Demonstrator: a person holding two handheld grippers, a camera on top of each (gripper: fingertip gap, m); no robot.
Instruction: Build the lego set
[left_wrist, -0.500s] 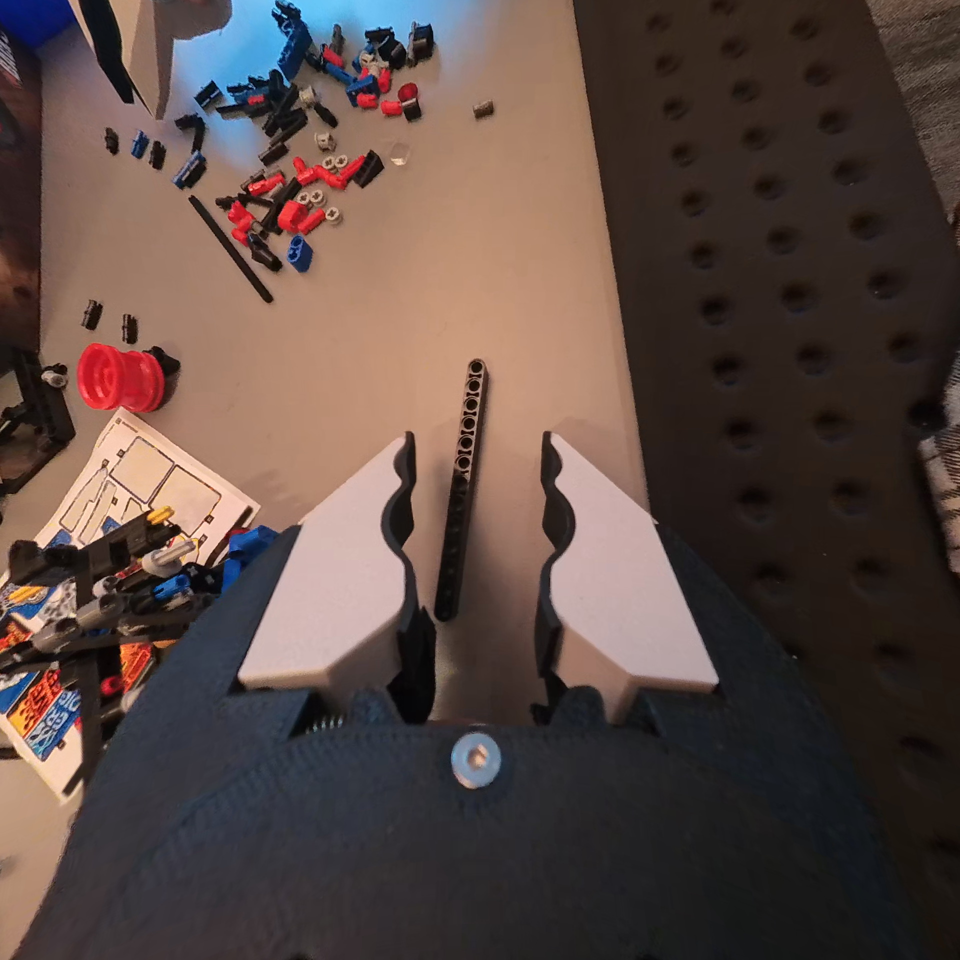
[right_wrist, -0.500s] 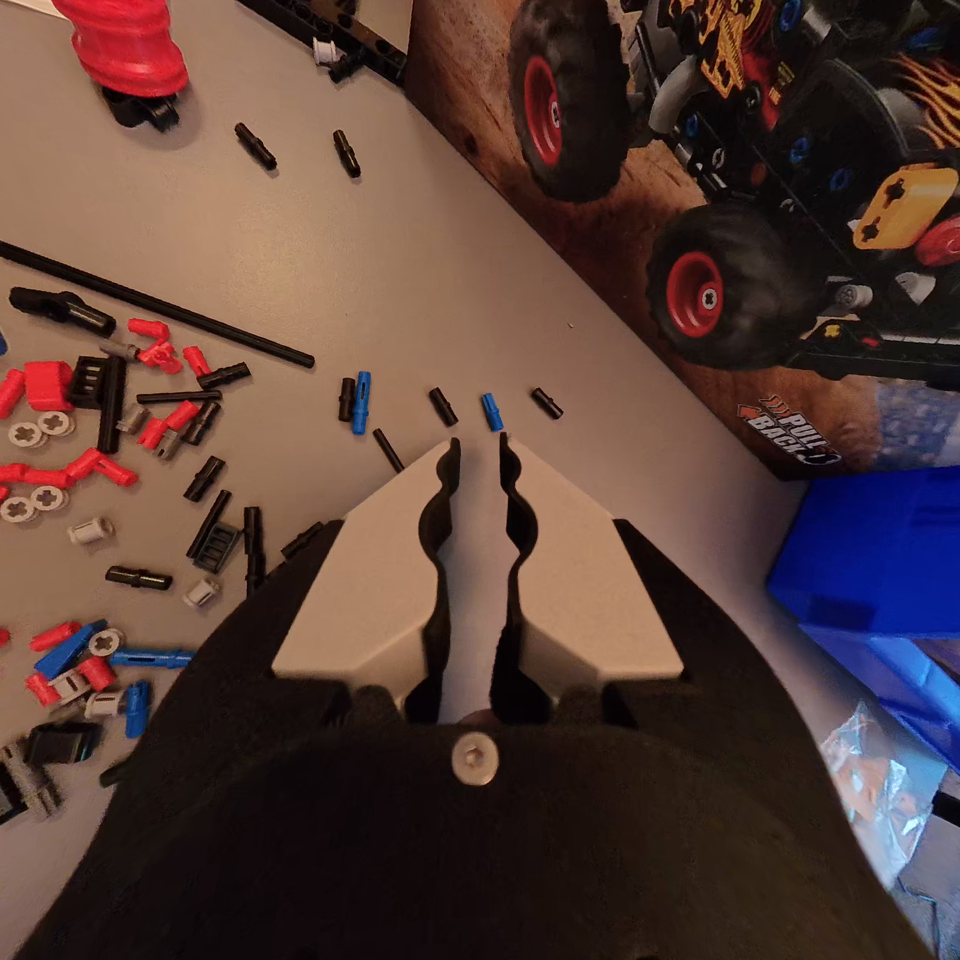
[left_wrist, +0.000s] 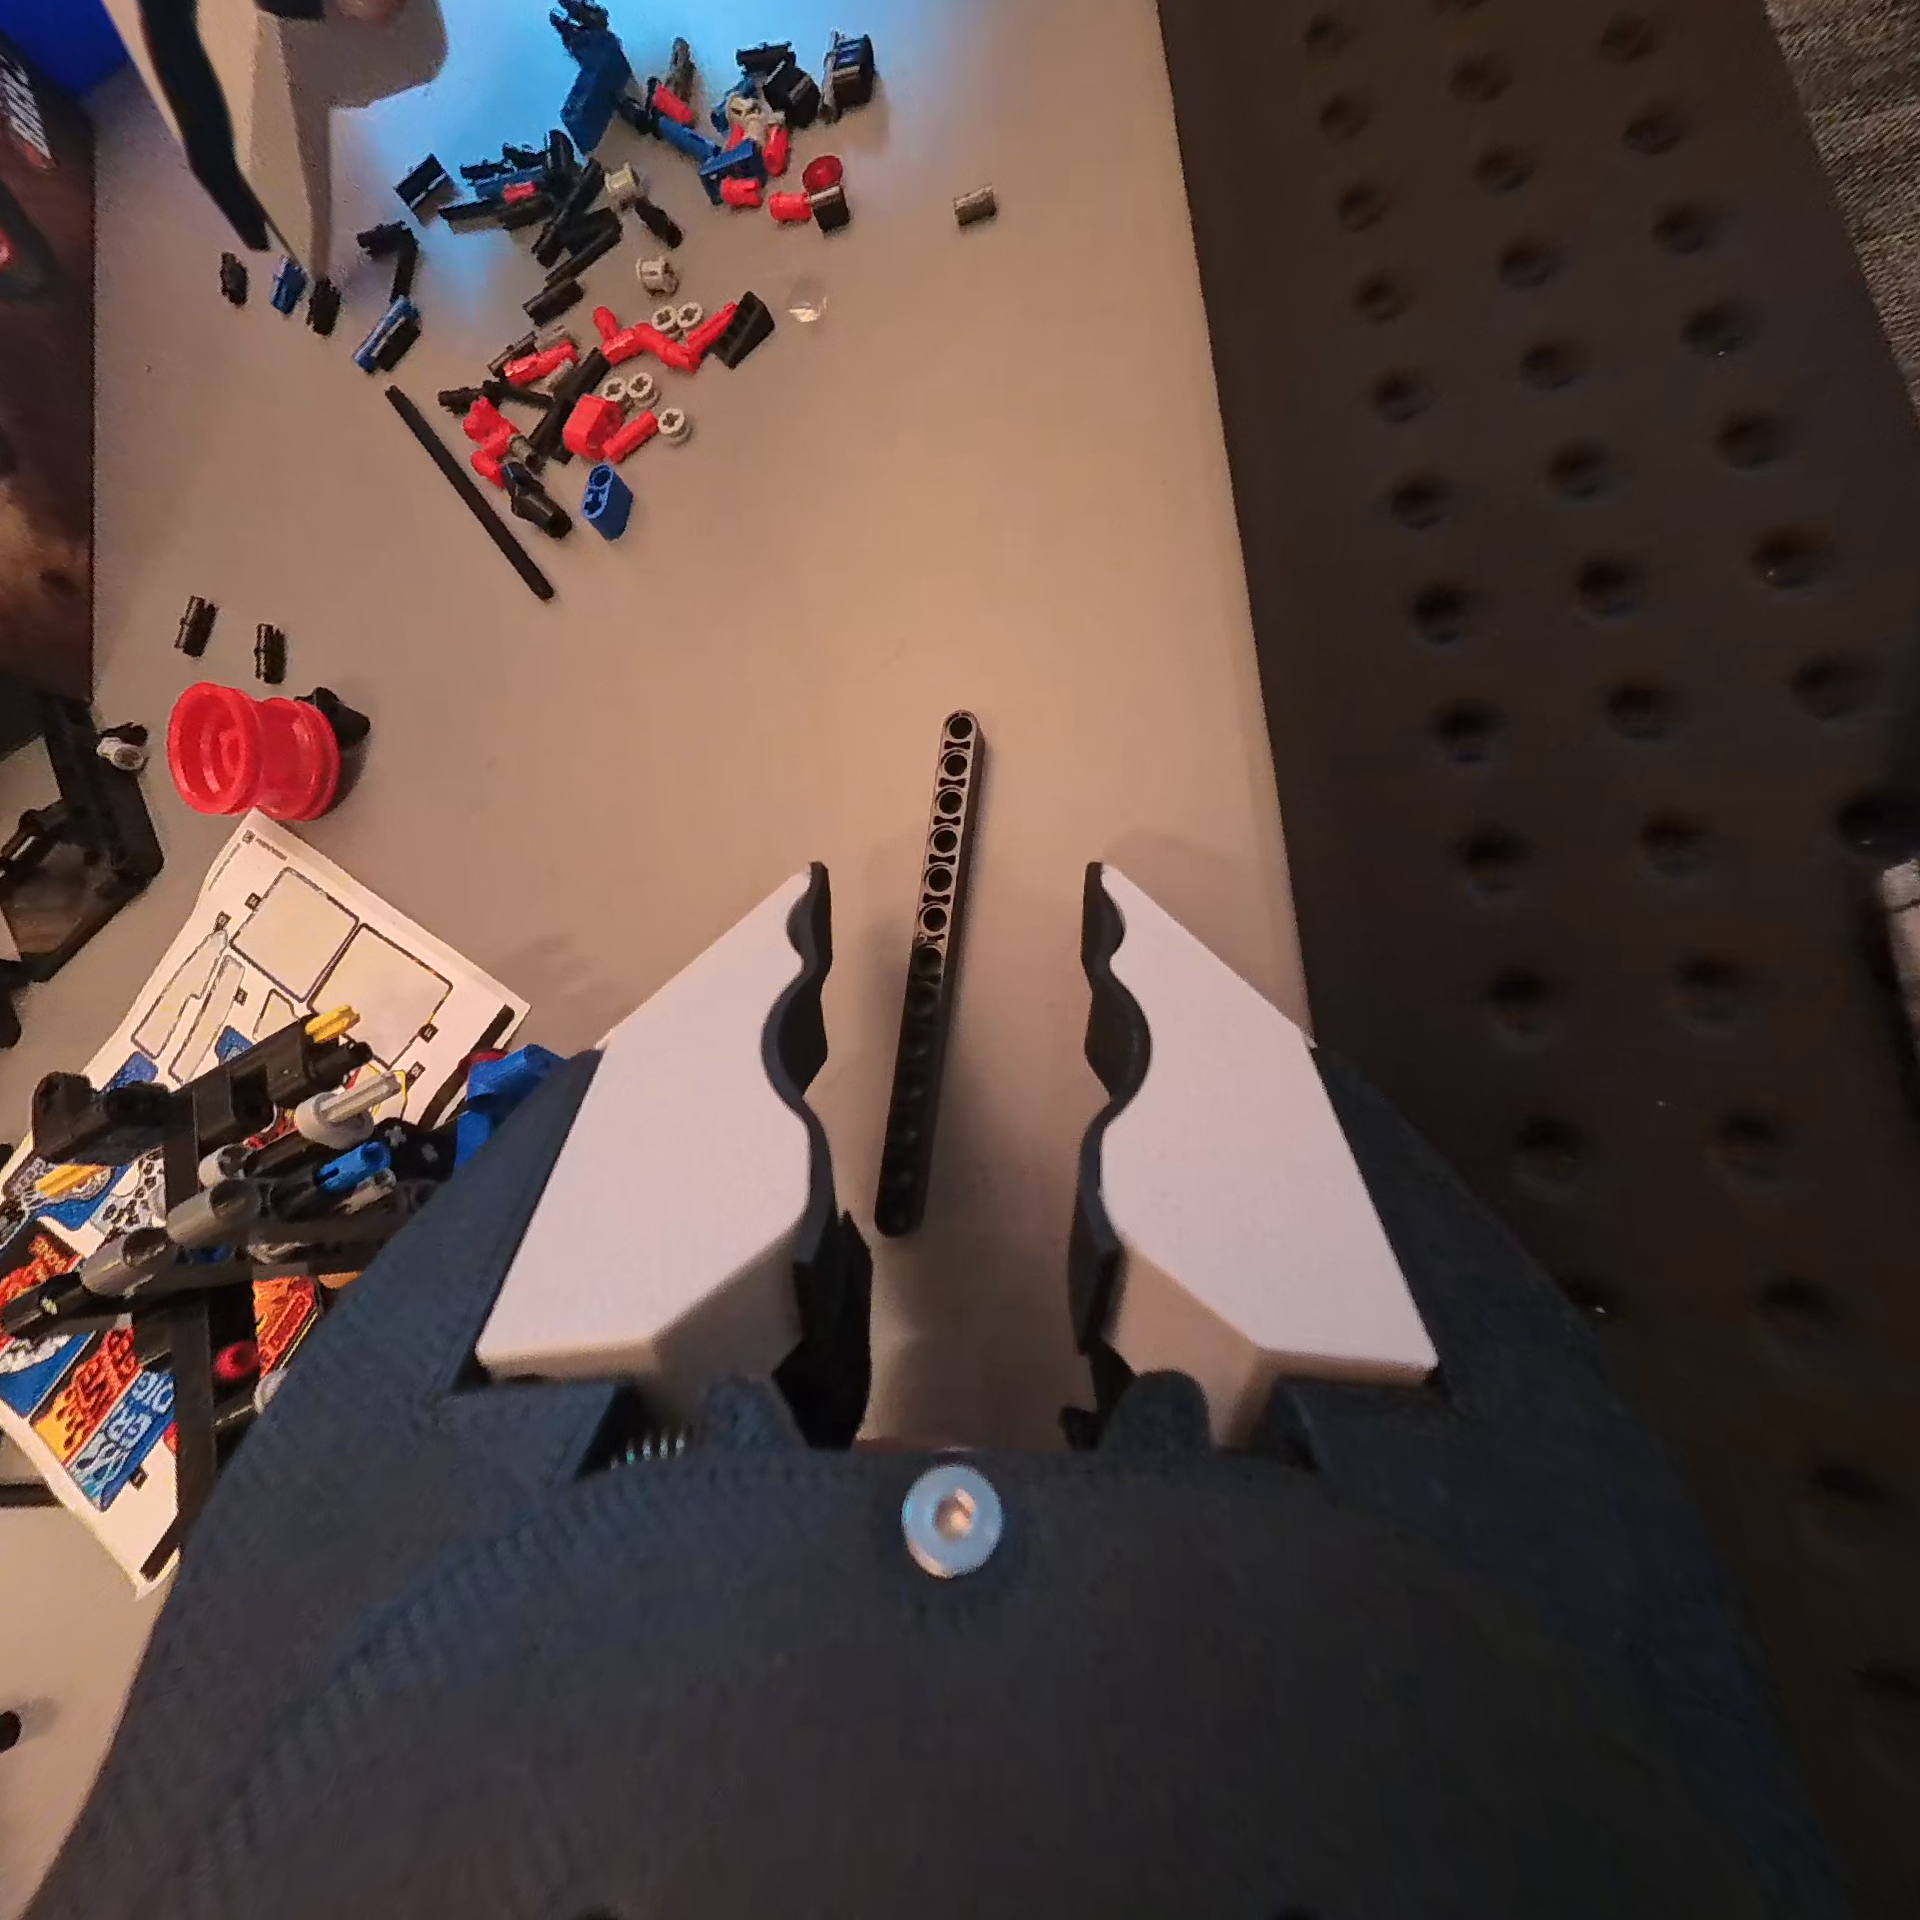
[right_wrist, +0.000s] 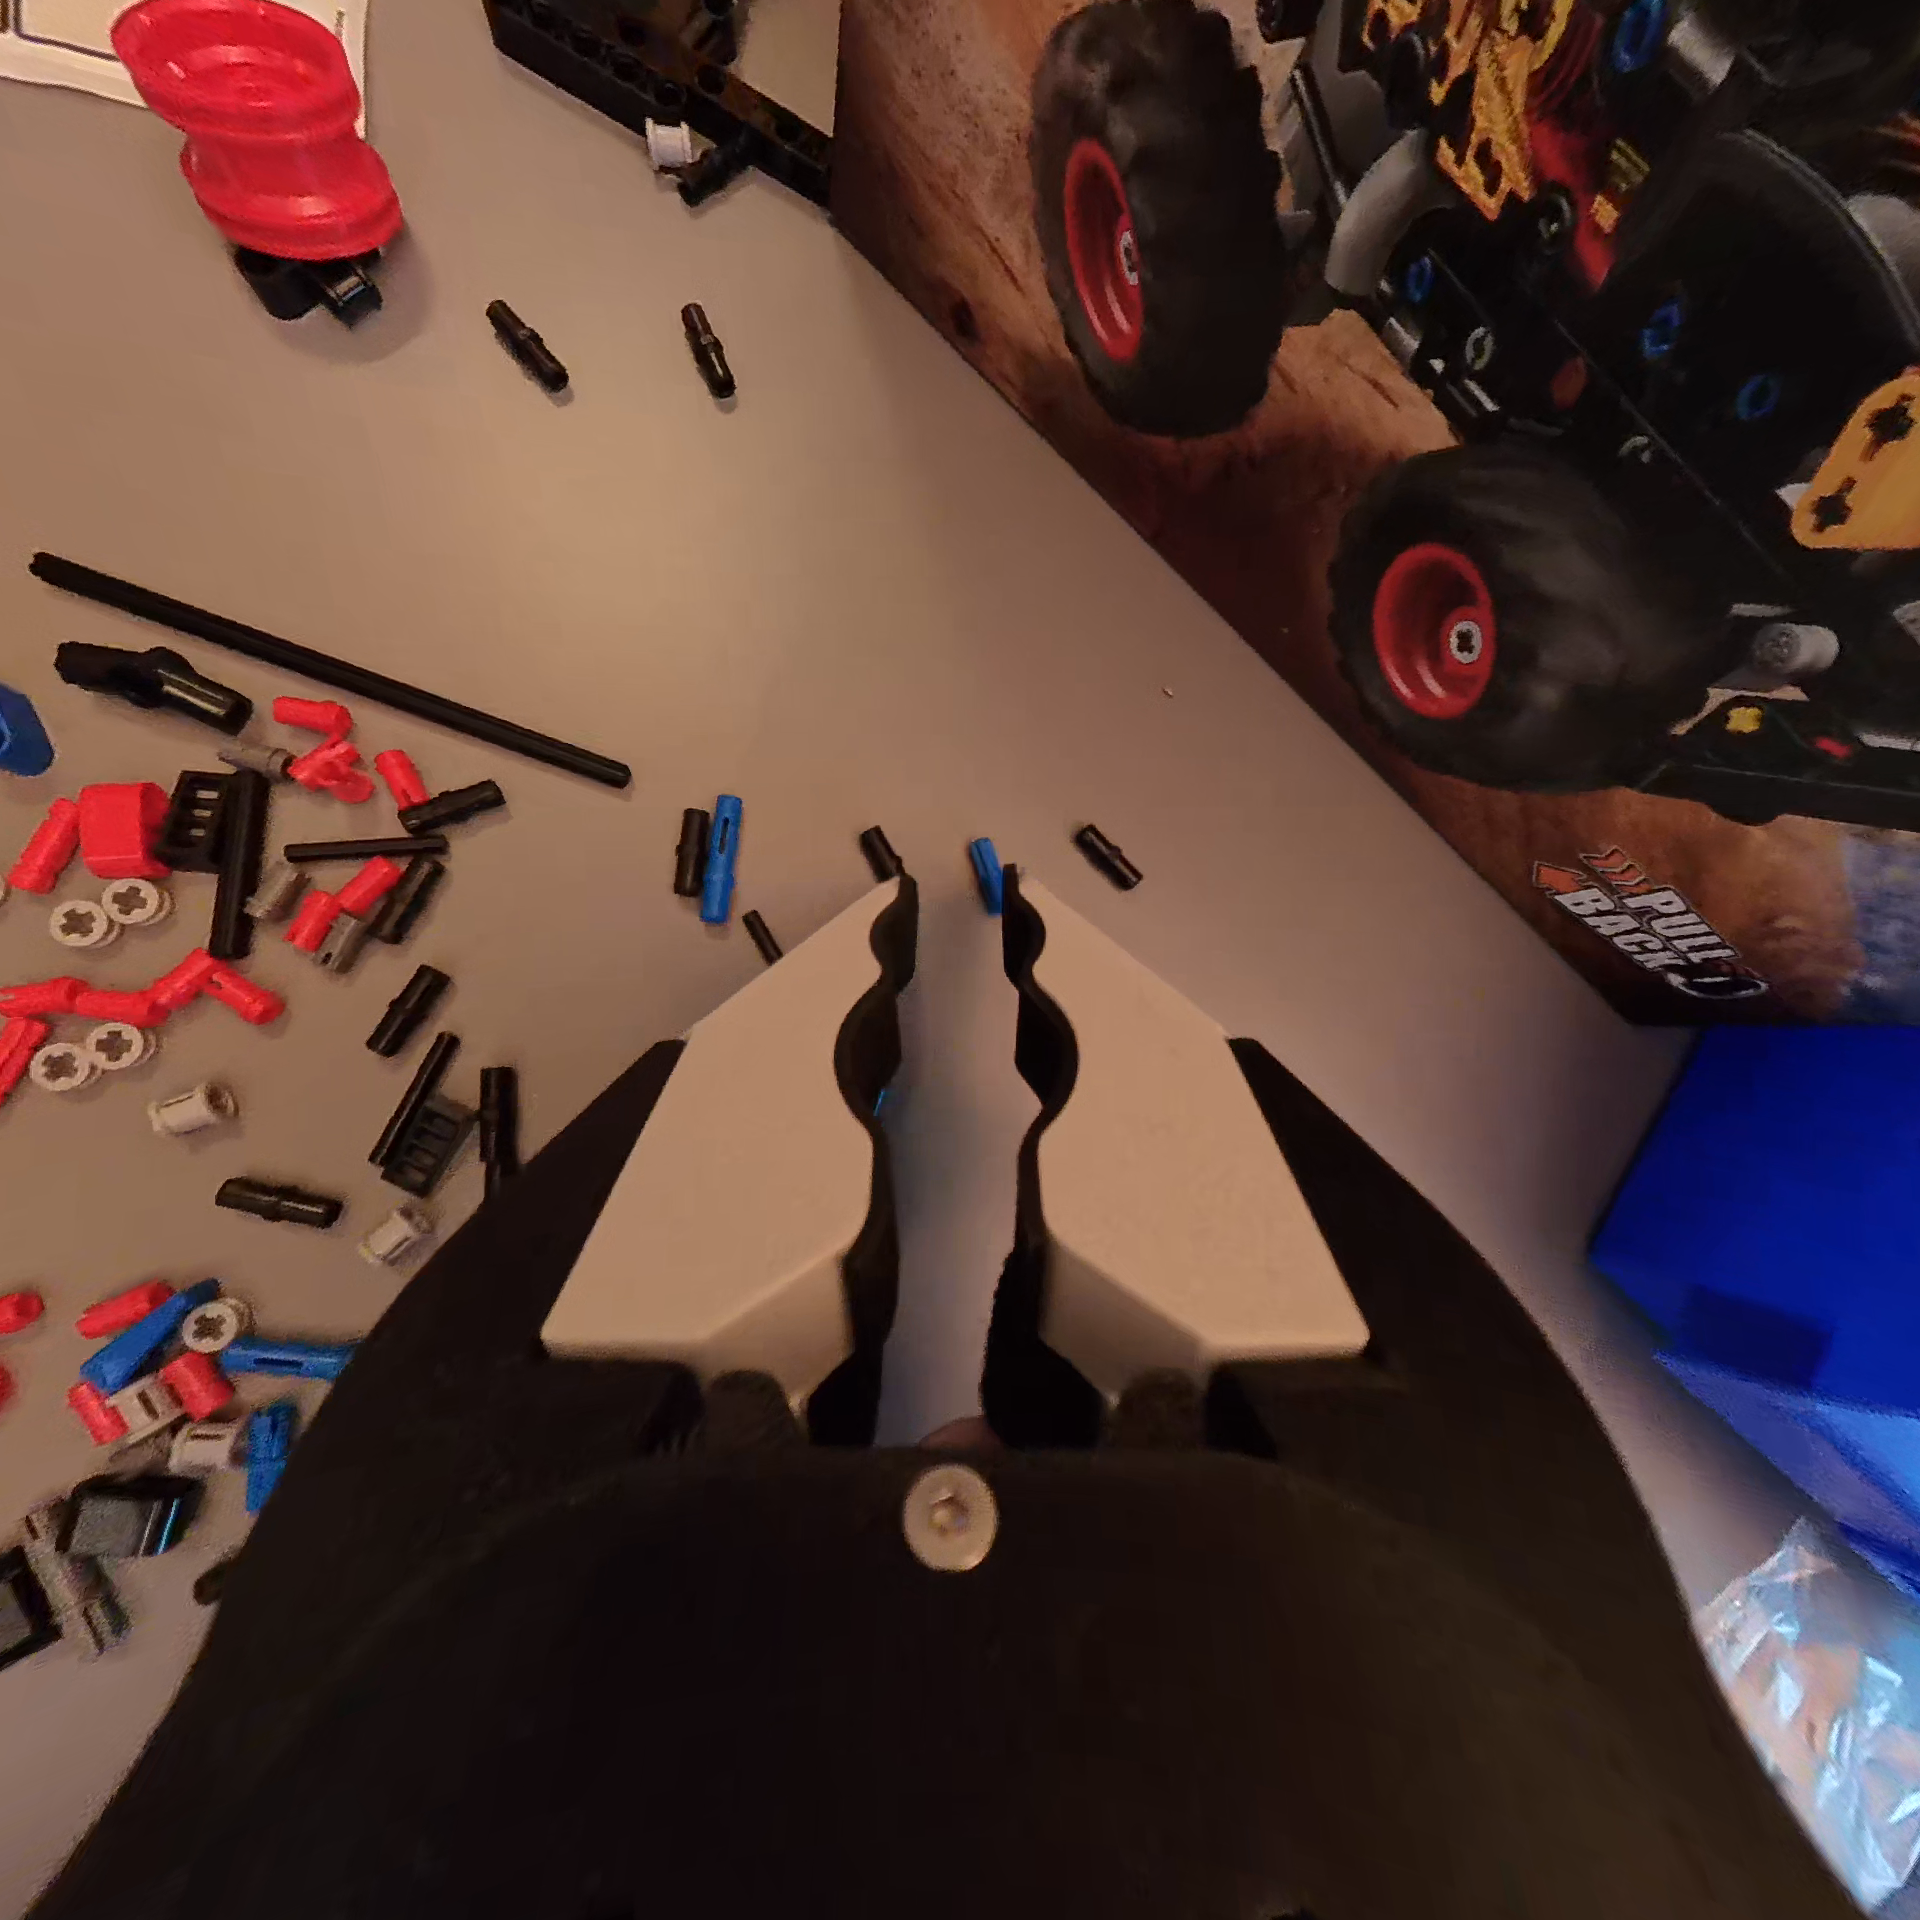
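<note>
We seem to be at a home hobby table (left_wrist: 935, 582): toy box (right_wrist: 1455, 520), loose building pieces (left_wrist: 613, 343), carpet (left_wrist: 1860, 125) beyond.

Black holed beam (left_wrist: 930, 977); red wheel hub (left_wrist: 252, 750); grey table (left_wrist: 852, 582); blue bin (right_wrist: 1787, 1236).

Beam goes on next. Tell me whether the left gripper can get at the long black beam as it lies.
Probably yes. The left gripper is open and the beam lies flat on the table lengthwise between its fingers, with nothing around it.
</note>
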